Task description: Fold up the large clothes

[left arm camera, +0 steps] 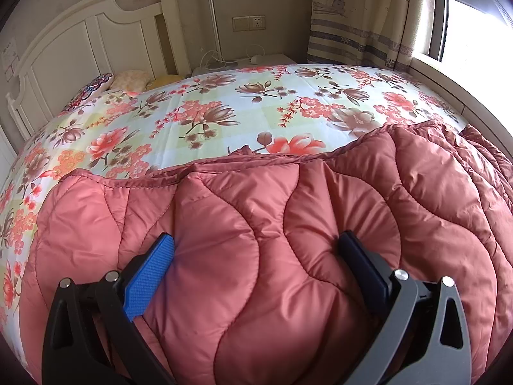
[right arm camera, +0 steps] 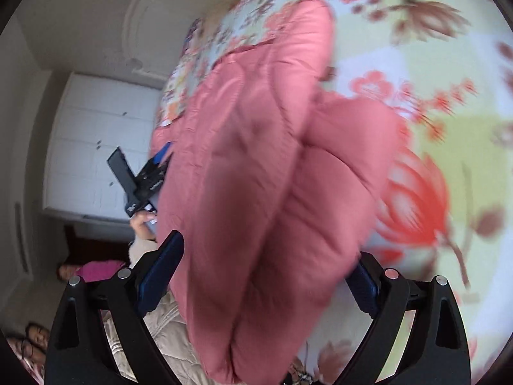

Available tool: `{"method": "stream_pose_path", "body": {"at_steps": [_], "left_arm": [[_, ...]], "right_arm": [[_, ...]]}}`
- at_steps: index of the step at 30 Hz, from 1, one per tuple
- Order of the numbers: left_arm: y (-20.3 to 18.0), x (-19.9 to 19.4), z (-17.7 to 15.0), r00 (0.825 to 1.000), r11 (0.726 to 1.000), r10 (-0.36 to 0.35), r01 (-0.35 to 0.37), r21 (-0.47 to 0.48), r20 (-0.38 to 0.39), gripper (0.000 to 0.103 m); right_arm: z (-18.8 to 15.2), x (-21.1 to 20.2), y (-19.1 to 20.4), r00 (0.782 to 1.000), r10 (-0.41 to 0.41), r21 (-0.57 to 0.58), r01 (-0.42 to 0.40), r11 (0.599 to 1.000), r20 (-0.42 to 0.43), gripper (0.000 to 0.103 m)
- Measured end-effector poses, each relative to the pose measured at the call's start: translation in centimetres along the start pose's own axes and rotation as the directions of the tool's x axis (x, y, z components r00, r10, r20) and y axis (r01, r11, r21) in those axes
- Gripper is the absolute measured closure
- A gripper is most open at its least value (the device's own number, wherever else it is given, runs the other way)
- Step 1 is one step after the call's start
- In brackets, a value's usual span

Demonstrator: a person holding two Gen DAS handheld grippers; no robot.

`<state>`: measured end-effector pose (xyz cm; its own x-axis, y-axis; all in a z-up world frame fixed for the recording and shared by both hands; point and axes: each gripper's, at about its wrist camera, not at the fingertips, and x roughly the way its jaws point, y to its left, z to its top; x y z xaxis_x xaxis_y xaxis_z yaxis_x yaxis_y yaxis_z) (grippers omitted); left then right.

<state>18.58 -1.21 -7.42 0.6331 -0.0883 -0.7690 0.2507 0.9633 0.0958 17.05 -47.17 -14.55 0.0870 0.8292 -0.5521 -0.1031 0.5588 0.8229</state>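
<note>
The coat (left arm camera: 288, 240), a pink quilted one, lies on a bed (left arm camera: 198, 109) covered with a flowered sheet, spread across the near part of the mattress with its hemmed edge running toward the headboard (left arm camera: 80, 41) side.

In the left wrist view the left gripper (left arm camera: 256, 256) points down into the padding. Its jaws stand wide, and a broad puff of quilting bulges up between the blue pads (left arm camera: 150, 276). Both pads sink into the fabric at their sides, so the gripper appears to clasp a thick fold of the coat, though I cannot be sure how firmly.

In the right wrist view, which is blurred, a thick doubled bulge of the coat (right arm camera: 272, 176) fills the middle and runs down between the fingers of the right gripper (right arm camera: 266, 282). Those jaws stand wide too; the left finger shows a gap beside the fabric, and the right finger is partly hidden behind it. The pads do not seem to press on it.

Farther off in that view, at the coat's left edge, the left gripper (right arm camera: 144, 179) shows with a hand (right arm camera: 142, 223) behind it.
</note>
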Motion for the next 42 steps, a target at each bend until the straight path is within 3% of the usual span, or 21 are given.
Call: {"method": "stream_pose_path", "body": {"at_steps": [6, 13, 17, 19, 21, 22, 24, 26, 27, 29, 30, 31, 32, 33, 34, 35, 36, 39, 40, 41, 42], "left_arm": [[-0.1, 0.0, 0.1, 1.0, 1.0, 0.005, -0.005, 0.001, 0.001, 0.002], [0.0, 0.0, 0.0, 1.0, 1.0, 0.002, -0.002, 0.0, 0.002, 0.002], [0.0, 0.1, 0.1, 1.0, 1.0, -0.005, 0.005, -0.005, -0.003, 0.002], [-0.1, -0.1, 0.1, 1.0, 1.0, 0.0, 0.0, -0.005, 0.003, 0.002], [0.0, -0.1, 0.0, 1.0, 1.0, 0.002, -0.002, -0.007, 0.008, 0.002], [0.0, -0.1, 0.0, 1.0, 1.0, 0.001, -0.001, -0.009, 0.01, 0.002], [0.1, -0.1, 0.0, 1.0, 1.0, -0.006, 0.006, -0.013, 0.009, 0.002], [0.2, 0.0, 0.0, 1.0, 1.0, -0.014, 0.014, -0.018, 0.007, 0.002], [0.2, 0.0, 0.0, 1.0, 1.0, -0.017, 0.017, -0.02, 0.008, 0.002], [0.2, 0.0, -0.1, 1.0, 0.999, -0.023, 0.023, -0.024, 0.012, 0.002], [0.4, 0.0, -0.1, 1.0, 0.999, -0.028, 0.029, -0.028, 0.014, 0.002], [0.4, -0.1, -0.2, 0.999, 0.999, -0.033, 0.034, -0.033, 0.015, 0.002], [0.5, -0.1, -0.2, 0.999, 0.999, -0.038, 0.039, -0.038, 0.017, 0.002], [0.5, -0.1, -0.2, 0.999, 0.998, -0.04, 0.04, -0.041, 0.019, 0.002], [0.5, -0.1, -0.2, 0.999, 0.998, -0.039, 0.04, -0.041, 0.019, 0.002], [0.5, -0.1, -0.2, 0.999, 0.999, -0.037, 0.038, -0.039, 0.018, 0.002], [0.5, 0.0, -0.2, 0.999, 0.999, -0.036, 0.037, -0.037, 0.017, 0.002], [0.5, 0.0, -0.2, 0.999, 0.999, -0.036, 0.037, -0.037, 0.017, 0.002], [0.5, -0.1, -0.2, 0.999, 0.999, -0.037, 0.038, -0.038, 0.019, 0.002], [0.5, -0.1, -0.2, 0.999, 0.999, -0.038, 0.039, -0.039, 0.02, 0.002], [0.5, -0.1, -0.2, 0.999, 0.998, -0.039, 0.04, -0.039, 0.02, 0.002]], "right_arm": [[0.2, 1.7, 1.3, 1.0, 0.004, -0.084, -0.006, 0.996, -0.019, 0.01], [-0.1, 2.2, 1.8, 0.999, -0.014, -0.09, 0.018, 0.996, 0.043, 0.01], [-1.4, 0.9, 0.9, 0.984, -0.039, 0.013, 0.037, 0.999, 0.176, 0.01], [-4.1, -0.7, 0.0, 0.948, -0.038, 0.116, 0.002, 0.993, 0.316, 0.01], [-9.4, -2.3, -0.5, 0.853, -0.047, 0.186, -0.059, 0.981, 0.52, 0.01], [-13.3, -2.7, -0.3, 0.765, -0.074, 0.213, -0.084, 0.973, 0.64, 0.009], [-18.6, -1.8, 0.7, 0.649, -0.1, 0.226, -0.113, 0.968, 0.754, 0.007], [-22.1, 0.0, 1.8, 0.56, -0.076, 0.189, -0.146, 0.971, 0.825, 0.006], [-22.9, 1.1, 2.4, 0.535, -0.081, 0.185, -0.144, 0.972, 0.841, 0.006], [-23.0, 3.3, 4.2, 0.541, -0.085, 0.165, -0.101, 0.981, 0.837, 0.006], [-22.6, 4.3, 5.1, 0.565, -0.116, 0.179, -0.058, 0.982, 0.817, 0.006], [-21.9, 5.3, 5.8, 0.61, -0.121, 0.192, -0.053, 0.98, 0.783, 0.006], [-21.5, 5.8, 5.9, 0.625, -0.101, 0.197, -0.086, 0.977, 0.774, 0.006], [-21.2, 5.8, 6.0, 0.618, -0.092, 0.203, -0.111, 0.973, 0.78, 0.006], [-20.8, 5.7, 6.2, 0.591, -0.105, 0.21, -0.111, 0.971, 0.8, 0.006], [-20.3, 5.3, 6.3, 0.546, -0.125, 0.221, -0.113, 0.969, 0.828, 0.006], [-19.6, 5.3, 5.8, 0.527, -0.136, 0.252, -0.154, 0.955, 0.839, 0.006], [-17.5, 7.1, 5.1, 0.515, -0.189, 0.342, -0.222, 0.913, 0.836, 0.006], [-16.9, 7.6, 5.2, 0.485, -0.224, 0.366, -0.22, 0.904, 0.845, 0.007], [-16.0, 7.7, 5.3, 0.428, -0.269, 0.387, -0.217, 0.896, 0.863, 0.005], [-15.3, 7.5, 5.5, 0.394, -0.298, 0.4, -0.208, 0.893, 0.87, 0.005]]}}
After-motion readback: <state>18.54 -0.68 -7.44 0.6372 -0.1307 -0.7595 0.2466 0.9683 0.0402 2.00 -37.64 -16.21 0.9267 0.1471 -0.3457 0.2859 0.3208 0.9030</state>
